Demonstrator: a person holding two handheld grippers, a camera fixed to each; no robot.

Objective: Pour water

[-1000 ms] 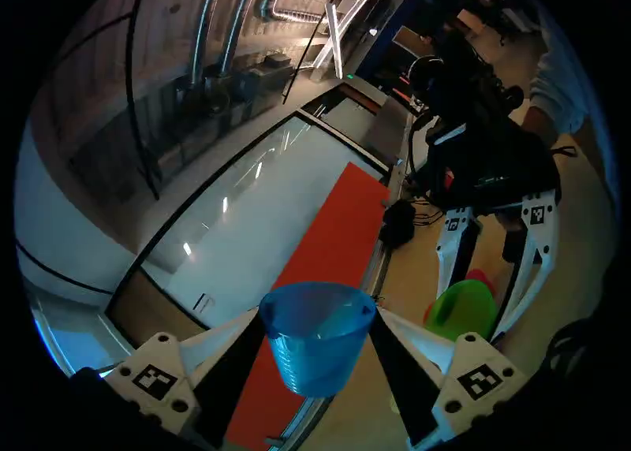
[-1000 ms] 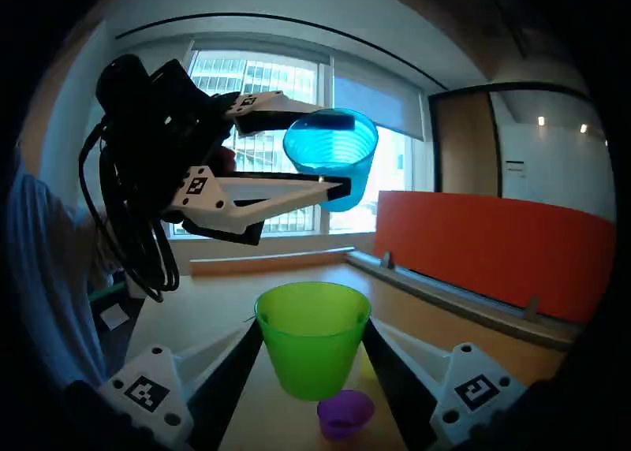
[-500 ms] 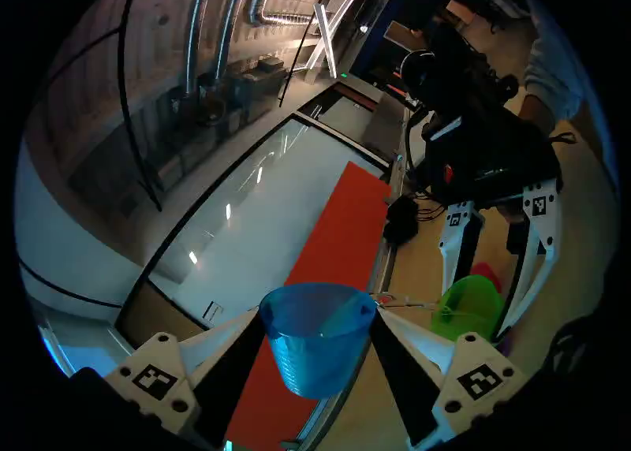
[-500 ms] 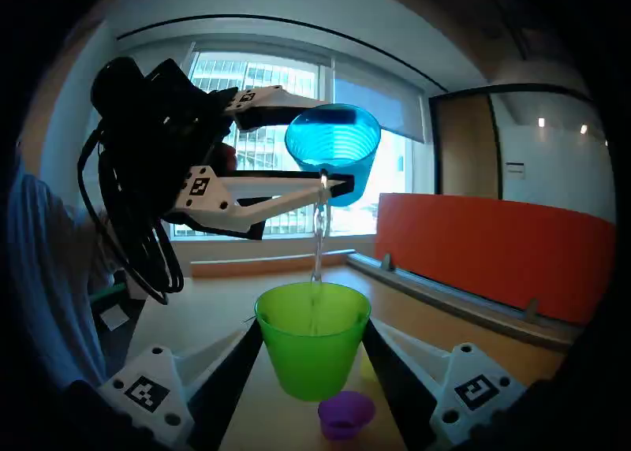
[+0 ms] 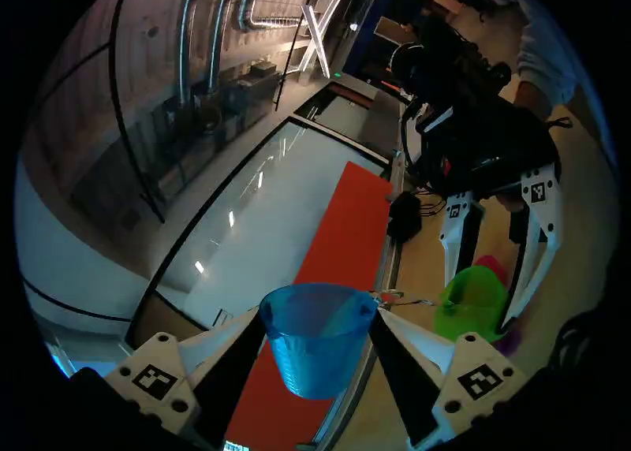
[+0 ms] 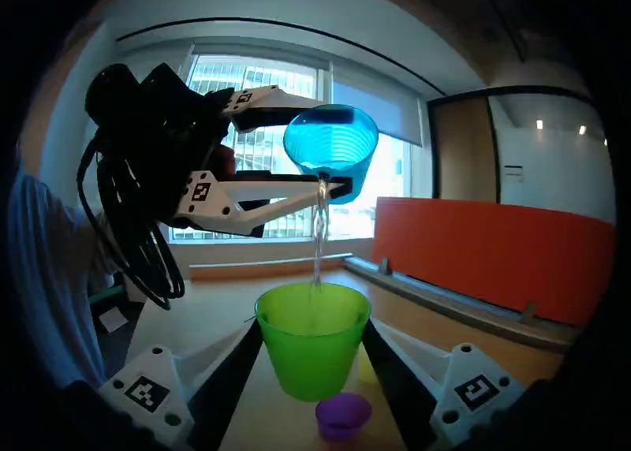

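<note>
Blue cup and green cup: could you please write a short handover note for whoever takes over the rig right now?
Left gripper: shut on the blue cup, held high and tipped.
Right gripper: shut on the green cup, upright beneath the blue one.
A water stream falls from the blue rim into the green cup. A small purple cup stands on the table just below.
Done: both cups grasped, pour under way.
Left: finish the pour, bring the blue cup upright, probably set both down.
</note>
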